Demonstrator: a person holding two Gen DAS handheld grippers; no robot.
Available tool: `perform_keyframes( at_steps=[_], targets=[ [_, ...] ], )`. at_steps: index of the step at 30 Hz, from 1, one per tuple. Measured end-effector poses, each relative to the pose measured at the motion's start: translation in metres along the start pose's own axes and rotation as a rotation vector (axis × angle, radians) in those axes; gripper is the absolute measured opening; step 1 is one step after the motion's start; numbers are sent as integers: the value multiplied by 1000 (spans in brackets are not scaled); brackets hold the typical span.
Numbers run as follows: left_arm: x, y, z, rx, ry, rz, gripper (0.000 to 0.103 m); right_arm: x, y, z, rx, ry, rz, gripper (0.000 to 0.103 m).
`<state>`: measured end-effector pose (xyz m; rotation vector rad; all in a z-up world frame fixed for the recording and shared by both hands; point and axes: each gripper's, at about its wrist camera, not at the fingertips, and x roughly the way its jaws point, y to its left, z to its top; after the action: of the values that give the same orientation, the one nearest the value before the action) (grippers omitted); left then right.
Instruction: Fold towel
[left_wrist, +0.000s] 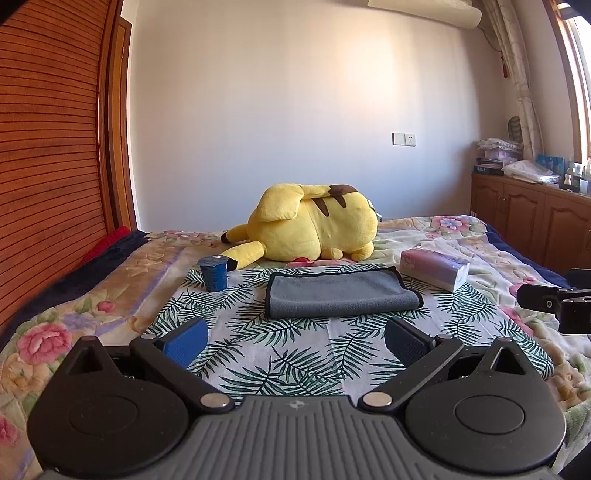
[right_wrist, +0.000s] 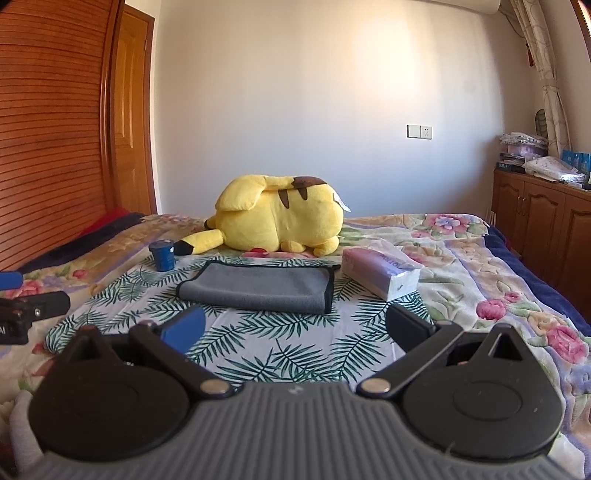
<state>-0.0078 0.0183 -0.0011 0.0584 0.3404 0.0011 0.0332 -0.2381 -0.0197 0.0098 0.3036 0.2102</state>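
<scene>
A grey towel (left_wrist: 338, 295) with a dark hem lies folded into a flat rectangle on a leaf-patterned cloth (left_wrist: 280, 354) on the bed. It also shows in the right wrist view (right_wrist: 258, 288). My left gripper (left_wrist: 295, 343) is open and empty, held back from the towel's near edge. My right gripper (right_wrist: 295, 330) is open and empty, also short of the towel. The right gripper's tip shows at the right edge of the left wrist view (left_wrist: 554, 304). The left gripper's tip shows at the left edge of the right wrist view (right_wrist: 22, 306).
A yellow plush toy (left_wrist: 314, 225) lies behind the towel. A blue cup (left_wrist: 213, 273) stands to the towel's left and a tissue pack (left_wrist: 436, 267) to its right. A wooden wardrobe (left_wrist: 48, 147) is at left, a wooden cabinet (left_wrist: 532, 218) at right.
</scene>
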Motion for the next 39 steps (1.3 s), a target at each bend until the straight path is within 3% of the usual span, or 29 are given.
perform_keyframes(
  at_steps=[39],
  targets=[
    [1, 2, -3, -1, 7, 1, 87, -3, 0, 2, -2, -15, -6, 103]
  ],
)
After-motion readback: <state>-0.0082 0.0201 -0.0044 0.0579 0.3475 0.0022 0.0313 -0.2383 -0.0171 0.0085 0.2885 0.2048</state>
